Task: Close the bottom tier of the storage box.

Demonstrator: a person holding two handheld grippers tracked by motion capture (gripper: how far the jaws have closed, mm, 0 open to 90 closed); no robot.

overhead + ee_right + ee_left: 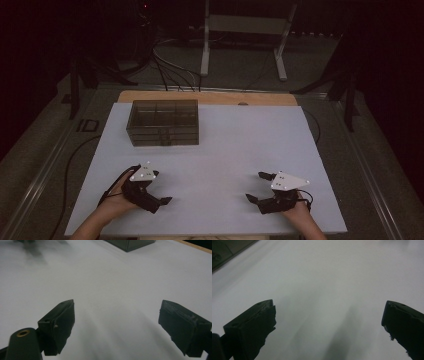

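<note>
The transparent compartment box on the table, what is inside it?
Through the clear walls of the compartment box, thin dividers split the inside into several cells. No item is recognisable in them, but the dim light and dark plastic may hide small parts. Both grippers, left and right, rest far from it.

the left gripper sits low in the person's left hand, forearm entering from below, its jaws spread wide and pointing inward toward the other gripper, its grey three-cornered plate facing up. the right gripper mirrors it in the right hand, jaws wide apart, nothing between them, aimed back toward the left one. in each gripper view the two black jaws rise from the bottom corners, far apart, with worn, ragged inner pads.
</note>
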